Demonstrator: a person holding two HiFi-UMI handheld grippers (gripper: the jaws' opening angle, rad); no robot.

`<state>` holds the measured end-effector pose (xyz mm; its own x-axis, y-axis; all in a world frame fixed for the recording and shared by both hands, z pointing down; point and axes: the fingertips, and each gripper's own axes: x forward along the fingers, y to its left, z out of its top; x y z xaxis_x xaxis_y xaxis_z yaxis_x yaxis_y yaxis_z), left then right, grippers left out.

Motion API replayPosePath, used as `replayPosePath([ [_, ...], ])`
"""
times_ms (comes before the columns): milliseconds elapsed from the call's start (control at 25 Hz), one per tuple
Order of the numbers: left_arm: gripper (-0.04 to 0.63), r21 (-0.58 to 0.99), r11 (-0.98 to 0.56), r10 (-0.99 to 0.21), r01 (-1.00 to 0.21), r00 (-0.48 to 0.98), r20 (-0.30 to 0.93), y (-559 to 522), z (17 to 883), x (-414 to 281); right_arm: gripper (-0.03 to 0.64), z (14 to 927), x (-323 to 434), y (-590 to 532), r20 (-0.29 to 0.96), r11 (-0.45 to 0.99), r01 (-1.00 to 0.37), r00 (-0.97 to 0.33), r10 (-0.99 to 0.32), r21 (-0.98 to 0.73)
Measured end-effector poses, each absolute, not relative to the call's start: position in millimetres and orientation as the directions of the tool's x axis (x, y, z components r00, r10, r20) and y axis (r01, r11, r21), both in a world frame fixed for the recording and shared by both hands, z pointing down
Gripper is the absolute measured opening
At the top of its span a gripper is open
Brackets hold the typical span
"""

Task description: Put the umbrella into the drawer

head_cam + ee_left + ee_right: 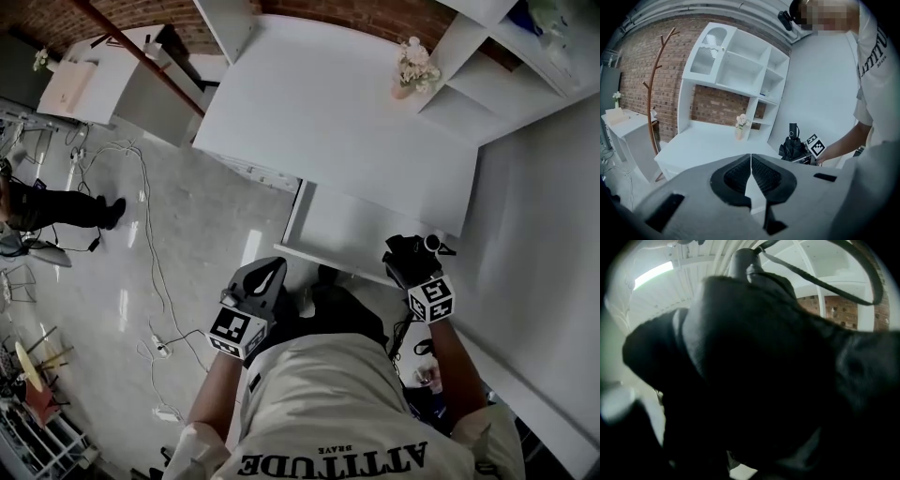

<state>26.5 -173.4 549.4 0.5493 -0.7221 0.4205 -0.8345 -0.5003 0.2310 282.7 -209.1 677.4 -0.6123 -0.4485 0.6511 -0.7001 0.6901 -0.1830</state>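
Umbrella (410, 253) is in the right tongs (414, 272), folded up and black, held off the near edge of the white table (319, 103). It's just by the near right corner of what looks like the drawer (375, 220), pulled out underneath. Those tongs are clamped on the bundle of fabric, spread wide by it. Left tongs (750, 174) are clenched on nothing, off to the left and well apart from the umbrella.

What could go wrong: the grip sits on soft loose cloth, so the bundle could probably sag or slide out on the way down. The strap (825, 284) loops free off the handle end and could snag on the drawer's front or the table edge. The bundle is fat too, so it might not lie low enough for the drawer to shut.

Right gripper view is basically all black fabric, no drawer at all. Left gripper view gives the umbrella side-on, handle up, plus the shelves (740, 65) and a small flower vase (740, 126) on the table. Only the head view shows the drawer.
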Motion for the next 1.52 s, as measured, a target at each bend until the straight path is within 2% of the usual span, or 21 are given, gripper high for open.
replayPosePath([
  [240, 0.028, 0.224, -0.484, -0.689, -0.846, 0.526, 0.498, -184.2, 592.4, 32.3, 0.262, 735.1, 285.1, -221.9, 0.741, 0.742, -0.656, -0.566, -0.363, -0.137],
  [680, 0.028, 0.277, -0.431, -0.664, -0.858, 0.51, 0.546, -187.0, 627.2, 35.3, 0.261, 831.0, 277.9, -228.2, 0.875, 0.833, -0.543, -0.448, -0.181, -0.106],
  [1080, 0.028, 0.33, -0.376, -0.635, -0.866, 0.5, 0.589, -192.8, 658.1, 42.2, 0.259, 917.1, 277.8, -220.7, 0.972, 0.899, -0.422, -0.234, 0.015, -0.116],
  [1320, 0.028, 0.355, -0.335, -0.624, -0.873, 0.488, 0.611, -192.6, 686.1, 48.9, 0.259, 969.5, 292.7, -225.4, 0.997, 0.924, -0.377, -0.075, 0.03, -0.057],
  [1520, 0.028, 0.363, -0.304, -0.619, -0.881, 0.472, 0.627, -189.4, 694.3, 44.0, 0.261, 986.3, 286.5, -229.1, 0.998, 0.933, -0.358, -0.057, 0.03, -0.048],
])
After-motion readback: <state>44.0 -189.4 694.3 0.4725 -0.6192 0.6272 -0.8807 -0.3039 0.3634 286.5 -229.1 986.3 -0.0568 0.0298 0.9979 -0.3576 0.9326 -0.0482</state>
